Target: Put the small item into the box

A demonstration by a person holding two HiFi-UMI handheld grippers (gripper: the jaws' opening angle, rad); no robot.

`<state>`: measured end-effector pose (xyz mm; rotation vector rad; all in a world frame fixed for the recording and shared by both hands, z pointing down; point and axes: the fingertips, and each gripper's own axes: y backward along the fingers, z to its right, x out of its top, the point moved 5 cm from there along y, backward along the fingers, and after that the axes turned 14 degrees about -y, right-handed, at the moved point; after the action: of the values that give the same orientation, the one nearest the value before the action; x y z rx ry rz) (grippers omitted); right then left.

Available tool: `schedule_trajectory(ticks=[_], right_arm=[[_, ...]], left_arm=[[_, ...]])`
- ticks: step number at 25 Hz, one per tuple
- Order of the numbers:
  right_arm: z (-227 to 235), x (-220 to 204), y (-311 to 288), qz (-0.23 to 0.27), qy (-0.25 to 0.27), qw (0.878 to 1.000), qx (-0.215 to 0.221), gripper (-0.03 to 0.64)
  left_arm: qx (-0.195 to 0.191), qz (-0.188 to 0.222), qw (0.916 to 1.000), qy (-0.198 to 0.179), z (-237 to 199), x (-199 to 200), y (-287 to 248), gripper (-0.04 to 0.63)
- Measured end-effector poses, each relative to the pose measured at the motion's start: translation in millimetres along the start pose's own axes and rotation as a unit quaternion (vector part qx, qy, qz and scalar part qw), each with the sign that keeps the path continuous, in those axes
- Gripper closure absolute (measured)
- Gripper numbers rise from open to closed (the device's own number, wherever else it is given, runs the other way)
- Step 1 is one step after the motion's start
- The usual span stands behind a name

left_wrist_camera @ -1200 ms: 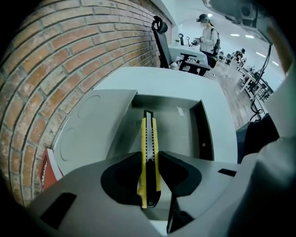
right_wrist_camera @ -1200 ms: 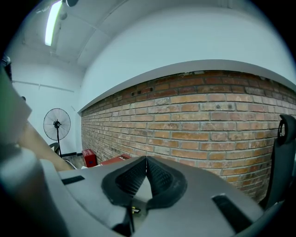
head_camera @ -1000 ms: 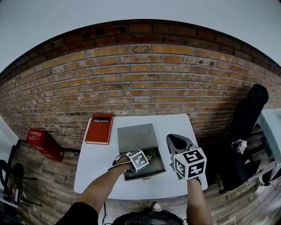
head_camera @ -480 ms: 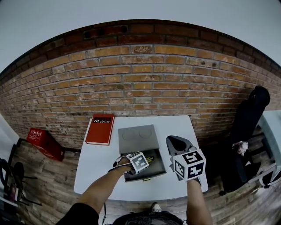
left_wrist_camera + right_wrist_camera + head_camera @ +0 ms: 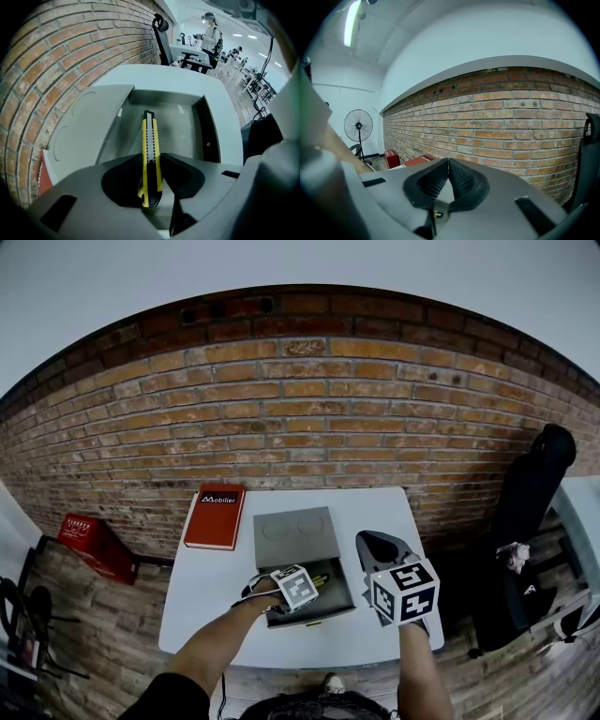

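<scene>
A yellow and black utility knife (image 5: pixel 150 154) lies lengthwise between the jaws of my left gripper (image 5: pixel 151 157). Its tip points down into the open grey box (image 5: pixel 187 126). The jaws are opening, and both pads still look to touch the knife's sides. In the head view the left gripper (image 5: pixel 317 579) hovers over the box tray (image 5: pixel 336 600), with the knife (image 5: pixel 321 577) just showing past the marker cube. The box's lid (image 5: pixel 296 532) lies folded back toward the wall. My right gripper (image 5: pixel 448 161) is shut and empty, raised beside the box (image 5: pixel 377 542) and aimed at the brick wall.
A red book (image 5: pixel 214 515) lies at the back left of the white table (image 5: pixel 206 606). A red crate (image 5: pixel 89 545) sits on the floor to the left and a black chair (image 5: pixel 530 484) stands to the right. A fan (image 5: pixel 358 126) stands far off.
Almost nothing has changed. The left gripper's marker cube has edged slightly toward me over the box, and the right gripper has stayed put.
</scene>
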<state>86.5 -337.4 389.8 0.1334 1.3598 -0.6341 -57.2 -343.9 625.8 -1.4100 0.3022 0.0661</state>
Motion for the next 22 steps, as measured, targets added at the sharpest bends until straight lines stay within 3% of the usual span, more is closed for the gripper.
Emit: schedule_trajectory(ticks=[12, 22], right_arm=[[-6.5, -0.7, -0.2, -0.001, -0.004, 1.0, 0.012, 0.597], [-14.6, 1.1, -4.9, -0.003, -0.01, 1.0, 0.028, 0.597]], left_arm=[[0.034, 0.028, 0.999, 0.011, -8.5, 6.4, 30.9, 0.447], [0.081, 0.059, 0.9937, 0.051, -24.2, -2.8, 65.4, 0.448]])
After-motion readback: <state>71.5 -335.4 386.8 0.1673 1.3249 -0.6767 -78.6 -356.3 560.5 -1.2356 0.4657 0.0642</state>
